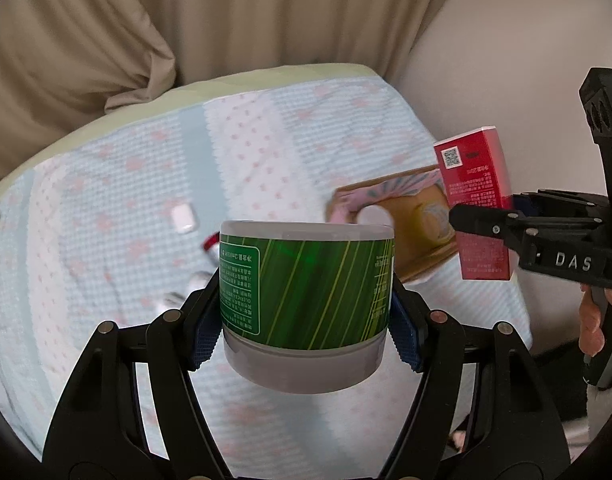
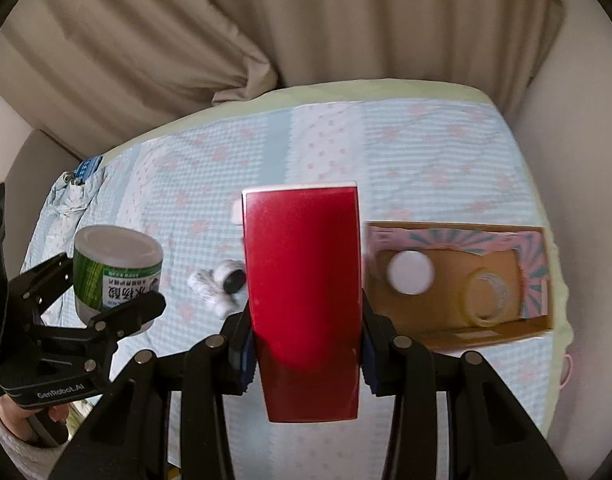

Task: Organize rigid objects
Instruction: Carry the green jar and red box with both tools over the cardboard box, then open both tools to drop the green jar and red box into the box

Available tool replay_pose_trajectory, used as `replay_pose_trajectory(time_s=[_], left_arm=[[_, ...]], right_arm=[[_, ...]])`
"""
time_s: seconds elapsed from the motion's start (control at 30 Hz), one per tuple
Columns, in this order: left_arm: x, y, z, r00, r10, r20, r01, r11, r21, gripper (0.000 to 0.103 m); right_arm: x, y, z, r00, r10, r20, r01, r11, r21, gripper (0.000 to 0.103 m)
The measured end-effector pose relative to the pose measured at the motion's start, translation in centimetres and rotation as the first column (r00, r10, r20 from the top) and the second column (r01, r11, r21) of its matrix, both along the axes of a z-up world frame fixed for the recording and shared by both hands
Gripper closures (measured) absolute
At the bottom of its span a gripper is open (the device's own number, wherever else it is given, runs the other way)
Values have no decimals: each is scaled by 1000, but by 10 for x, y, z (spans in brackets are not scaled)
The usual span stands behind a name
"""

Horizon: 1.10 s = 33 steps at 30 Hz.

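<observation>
My left gripper (image 1: 306, 316) is shut on a green-labelled jar with a white lid (image 1: 306, 300) and holds it above the bed; the jar also shows in the right wrist view (image 2: 116, 272). My right gripper (image 2: 306, 344) is shut on a red box (image 2: 304, 288), held upright above the bed; the box also shows in the left wrist view (image 1: 476, 200). An open cardboard box (image 2: 458, 320) lies on the bed at the right, with a white round lid (image 2: 410, 272) and a roll of tape (image 2: 488, 296) inside.
Small white bottles (image 2: 218, 284) lie on the blue-and-pink patterned bedspread (image 2: 426, 152) left of the red box. A small white case (image 1: 183, 218) lies further back. Beige curtains (image 2: 266, 20) hang behind the bed. The bed's right edge meets a pale wall.
</observation>
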<state>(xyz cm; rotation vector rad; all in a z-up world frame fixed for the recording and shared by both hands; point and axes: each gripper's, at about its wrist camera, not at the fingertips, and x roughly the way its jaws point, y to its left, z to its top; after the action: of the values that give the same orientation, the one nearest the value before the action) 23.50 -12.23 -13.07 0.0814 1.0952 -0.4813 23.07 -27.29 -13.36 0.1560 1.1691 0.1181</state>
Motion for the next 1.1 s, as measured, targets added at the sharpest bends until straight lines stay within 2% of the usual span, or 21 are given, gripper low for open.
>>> replay_pose_trajectory(time_s=[0.1, 0.27, 0.5, 0.63, 0.83, 1.1], left_arm=[[-12, -40, -2, 999, 38, -18, -39, 999, -27, 35], [-19, -112, -17, 996, 62, -57, -64, 997, -40, 35], [-6, -192, -53, 992, 55, -114, -59, 998, -37, 35], [12, -226, -84, 989, 41, -142, -44, 999, -18, 35], [42, -266, -135, 982, 12, -187, -5, 999, 38, 35], [65, -288, -204, 969, -30, -244, 62, 990, 123, 35]], right_arm=[[-12, -42, 5, 1000, -12, -9, 13, 1000, 23, 65], [-22, -116, -1, 999, -26, -36, 27, 1000, 12, 65], [-22, -209, -42, 993, -47, -108, 44, 999, -32, 65], [-12, -238, -76, 988, -51, -149, 43, 998, -51, 65], [6, -258, -124, 981, -38, -191, 26, 997, -66, 65], [36, -264, -175, 977, -6, -214, -7, 998, -58, 65]])
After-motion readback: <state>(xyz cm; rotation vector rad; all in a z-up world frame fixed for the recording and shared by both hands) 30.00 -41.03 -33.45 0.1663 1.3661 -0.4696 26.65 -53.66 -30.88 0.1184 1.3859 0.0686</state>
